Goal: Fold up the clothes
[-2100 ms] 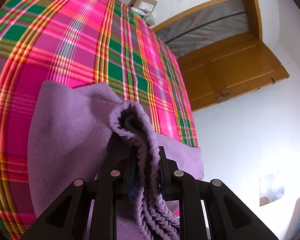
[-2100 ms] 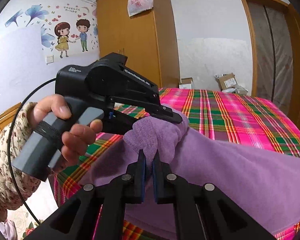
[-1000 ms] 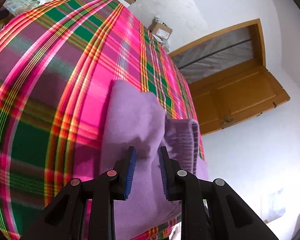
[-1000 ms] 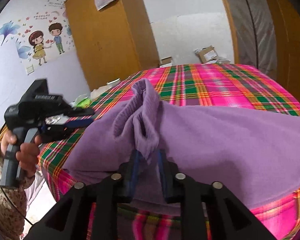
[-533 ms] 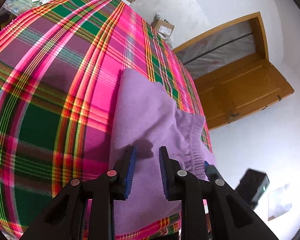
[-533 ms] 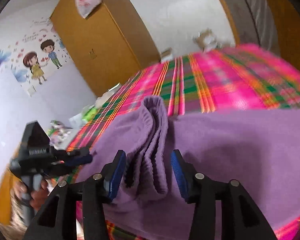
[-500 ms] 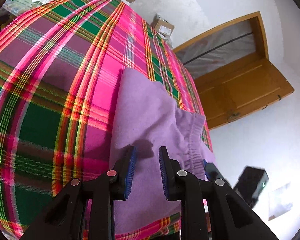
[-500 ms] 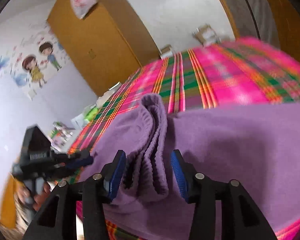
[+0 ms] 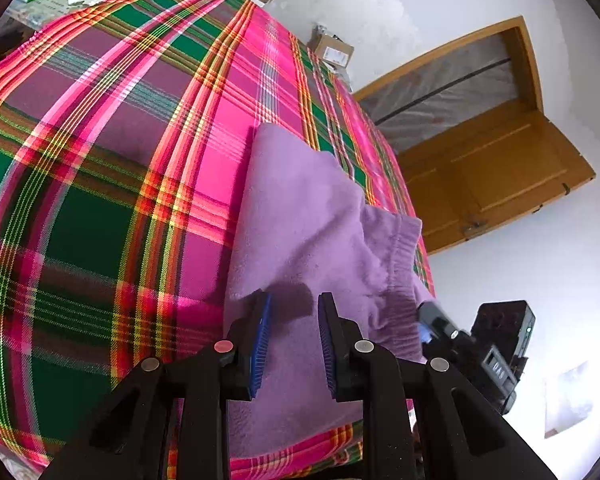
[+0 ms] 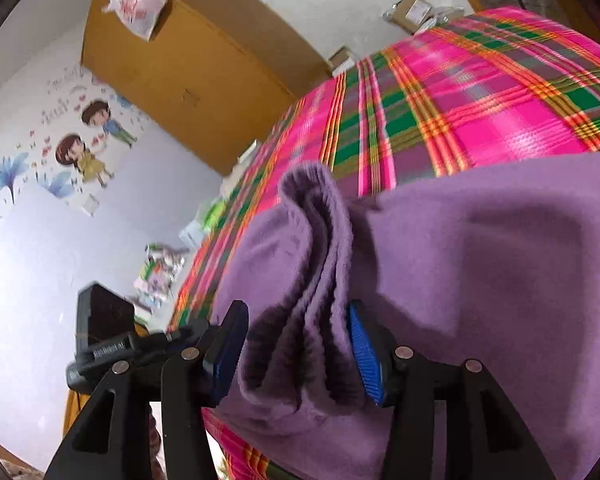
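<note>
Garment: purple fleece garment with a ribbed elastic band (image 9: 300, 216) lies on the bed, near its front edge; one layer is folded over another.
Bed: mattress covered by a pink, green and orange checked sheet (image 9: 100, 160); the garment covers only a small part of it.
Left gripper: black two-finger gripper with blue ribbed pads (image 9: 293, 334), jaws apart, nothing between them; it is above the flat fleece, and if the tips touch the cloth I cannot tell.
Right gripper: same black gripper with blue pads (image 10: 296, 344), jaws wide apart; the bunched ribbed band (image 10: 320, 264) stands in the gap, close against the right pad (image 10: 362, 352) and free from the left one.
Ribbed band in the left view: at the right side of the garment, just beside the right gripper's body.
Background: brown wooden door (image 9: 496, 176), brown wardrobe (image 10: 188, 80), wall sticker of two cartoon children (image 10: 88, 136), cardboard box (image 9: 332, 50) behind the bed.
</note>
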